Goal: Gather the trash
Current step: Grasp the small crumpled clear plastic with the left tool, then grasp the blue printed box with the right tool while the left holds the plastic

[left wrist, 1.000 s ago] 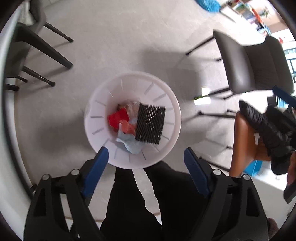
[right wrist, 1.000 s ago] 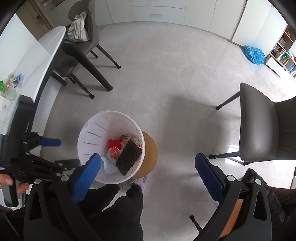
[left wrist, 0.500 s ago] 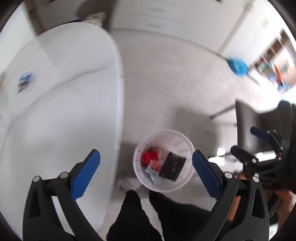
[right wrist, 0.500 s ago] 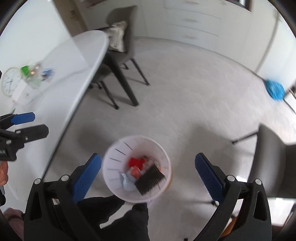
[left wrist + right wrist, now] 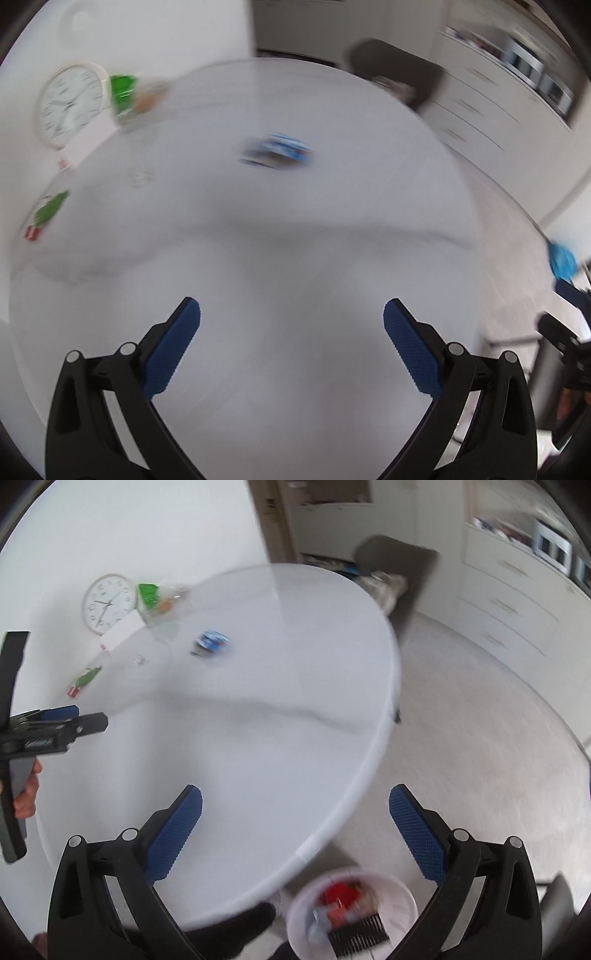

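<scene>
A white oval table [image 5: 258, 720] carries a blue wrapper [image 5: 211, 641] toward its far end, the white bin [image 5: 352, 915] of trash stands off its near edge, and left gripper [image 5: 291, 343] and right gripper [image 5: 295, 827] gape empty.

A round white table [image 5: 280, 716] fills most of the room's near side, set against a plain white wall [image 5: 129, 528]. A white wall clock [image 5: 109, 603] leans at the table's far left edge. Behind the far edge stands a dark grey chair [image 5: 399, 568]. Pale grey floor [image 5: 480, 746] spreads to the right, bounded by white drawer cabinets [image 5: 517, 602]. Soft daylight, blurred throughout.
</scene>
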